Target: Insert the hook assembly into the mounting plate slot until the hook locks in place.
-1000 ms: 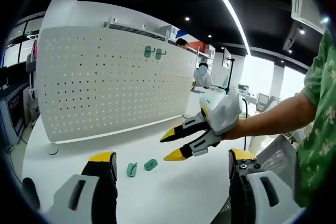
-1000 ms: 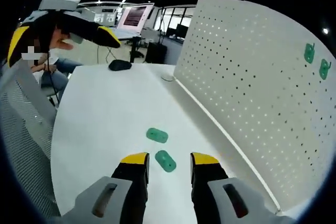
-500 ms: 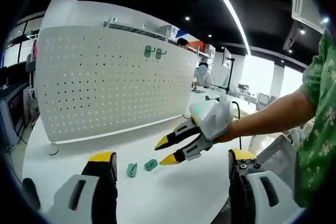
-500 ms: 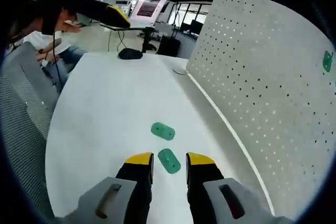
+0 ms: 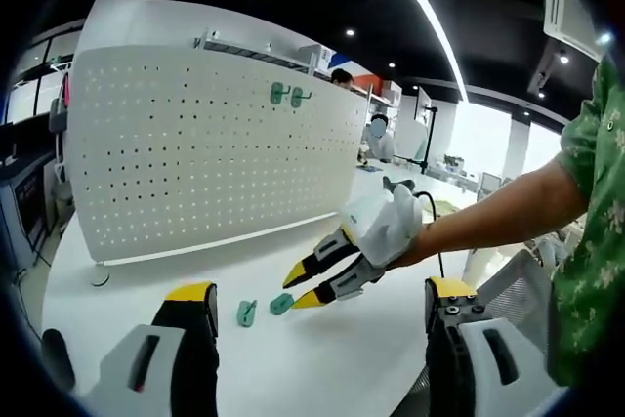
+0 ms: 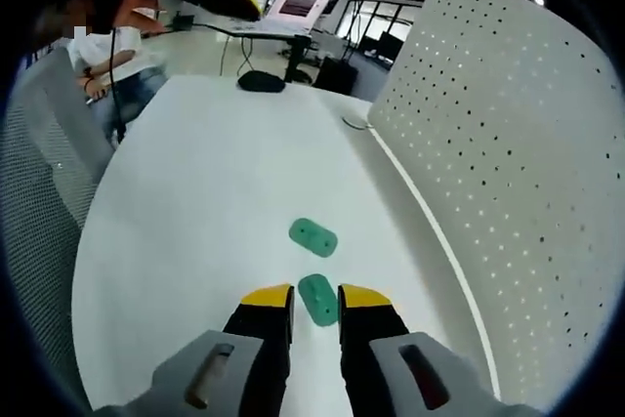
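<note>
left gripper view: left gripper (image 5: 317, 290) raised well above the white table (image 5: 127, 271), jaws wide apart, nothing between them. two small green hooks lie on the table in front of the white pegboard (image 5: 195, 144): far hook (image 5: 245, 313) and near hook (image 5: 281, 304), just beside each other. right gripper (image 5: 302, 286) comes in from the right, yellow tips either side of the near hook. two more green hooks (image 5: 288, 96) already hang high on the pegboard.

right gripper view: jaws nearly closed around the near hook (image 6: 318, 299); cannot tell whether the pads touch it yet. far hook (image 6: 312, 236) lies apart, further along the table.

handling, judged: small moulded plastic, light, stiff, smooth, likely to skid or pop out under a shallow pinch. take it across the flat oval body, leaving the peg side free for the pegboard.
</note>
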A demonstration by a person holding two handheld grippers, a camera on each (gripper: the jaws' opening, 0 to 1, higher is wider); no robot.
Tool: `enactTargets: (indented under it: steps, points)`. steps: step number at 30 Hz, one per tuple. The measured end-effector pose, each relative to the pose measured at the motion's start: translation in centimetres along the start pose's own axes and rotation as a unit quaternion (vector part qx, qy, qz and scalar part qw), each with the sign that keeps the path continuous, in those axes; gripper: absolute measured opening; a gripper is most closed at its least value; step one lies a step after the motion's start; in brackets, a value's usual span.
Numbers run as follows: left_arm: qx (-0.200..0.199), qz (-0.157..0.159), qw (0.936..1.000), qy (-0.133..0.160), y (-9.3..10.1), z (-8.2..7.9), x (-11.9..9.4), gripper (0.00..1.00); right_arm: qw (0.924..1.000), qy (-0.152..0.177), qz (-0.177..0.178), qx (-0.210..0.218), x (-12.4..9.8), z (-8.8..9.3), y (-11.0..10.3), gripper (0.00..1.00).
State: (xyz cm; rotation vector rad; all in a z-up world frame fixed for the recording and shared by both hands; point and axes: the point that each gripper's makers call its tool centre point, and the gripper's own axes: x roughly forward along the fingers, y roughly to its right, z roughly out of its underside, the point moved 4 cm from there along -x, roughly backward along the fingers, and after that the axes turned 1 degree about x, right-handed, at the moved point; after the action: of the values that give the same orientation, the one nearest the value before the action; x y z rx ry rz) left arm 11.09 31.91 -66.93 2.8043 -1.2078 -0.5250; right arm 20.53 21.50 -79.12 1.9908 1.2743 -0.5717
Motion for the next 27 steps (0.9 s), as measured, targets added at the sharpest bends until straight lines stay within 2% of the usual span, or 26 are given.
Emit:
enactTargets:
  steps: [27]
  points:
    - [-0.002,-0.002,1.0,-0.005,-0.3,0.2,0.0,0.89,0.9998,-0.005,-0.019,-0.002,1.9,0.9,0.2,0.09]
